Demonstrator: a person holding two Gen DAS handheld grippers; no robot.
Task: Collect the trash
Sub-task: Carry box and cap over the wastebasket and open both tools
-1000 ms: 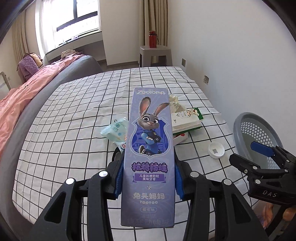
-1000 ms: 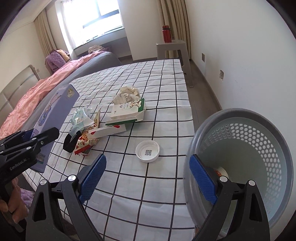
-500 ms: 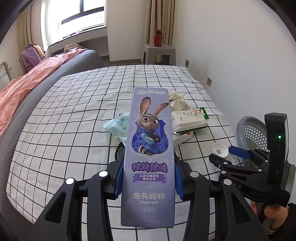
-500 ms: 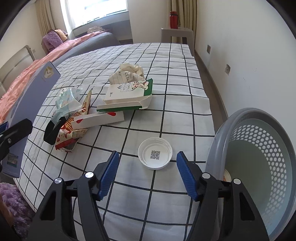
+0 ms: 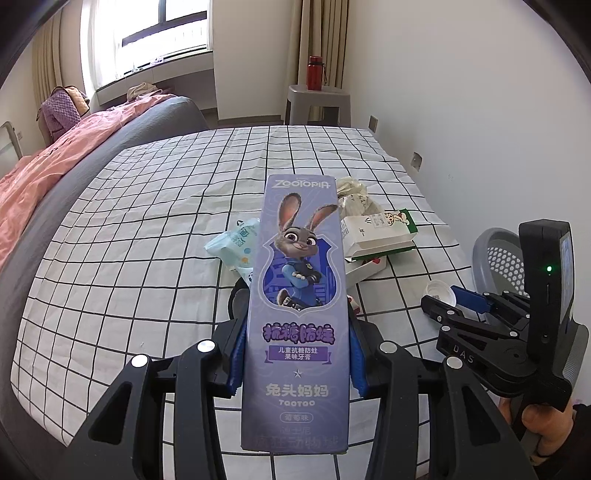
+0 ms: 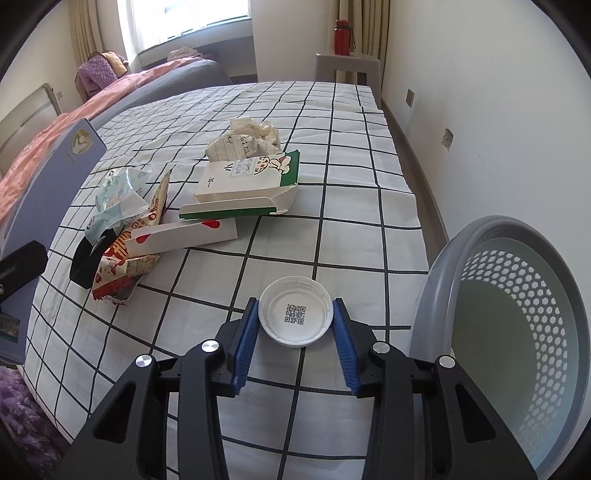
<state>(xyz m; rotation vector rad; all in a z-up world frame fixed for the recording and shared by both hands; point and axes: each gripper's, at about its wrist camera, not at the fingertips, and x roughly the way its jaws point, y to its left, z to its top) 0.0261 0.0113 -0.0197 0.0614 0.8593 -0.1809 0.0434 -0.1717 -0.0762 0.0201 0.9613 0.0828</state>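
Note:
My left gripper (image 5: 295,354) is shut on a tall purple Zootopia toothpaste box (image 5: 299,295) and holds it upright above the bed. My right gripper (image 6: 295,332) has closed around a white round lid (image 6: 295,315) with a QR code that lies on the checked sheet; its blue pads stand at both sides of the lid. A grey perforated trash basket (image 6: 439,295) stands just right of it, beside the bed. The basket also shows in the left wrist view (image 5: 491,243).
A pile of trash lies on the checked bed sheet (image 6: 351,155): a white-and-green carton (image 6: 243,177), crumpled paper (image 6: 251,136), a red-and-white flat box (image 6: 184,236), snack wrappers (image 6: 118,266) and a light-blue pouch (image 6: 118,192). A grey stool with a red bottle (image 6: 341,35) stands at the back.
My right gripper has moved down and forward to the white lid and closed its jaws around it. The left gripper has kept hold of the purple box and drifted slightly.

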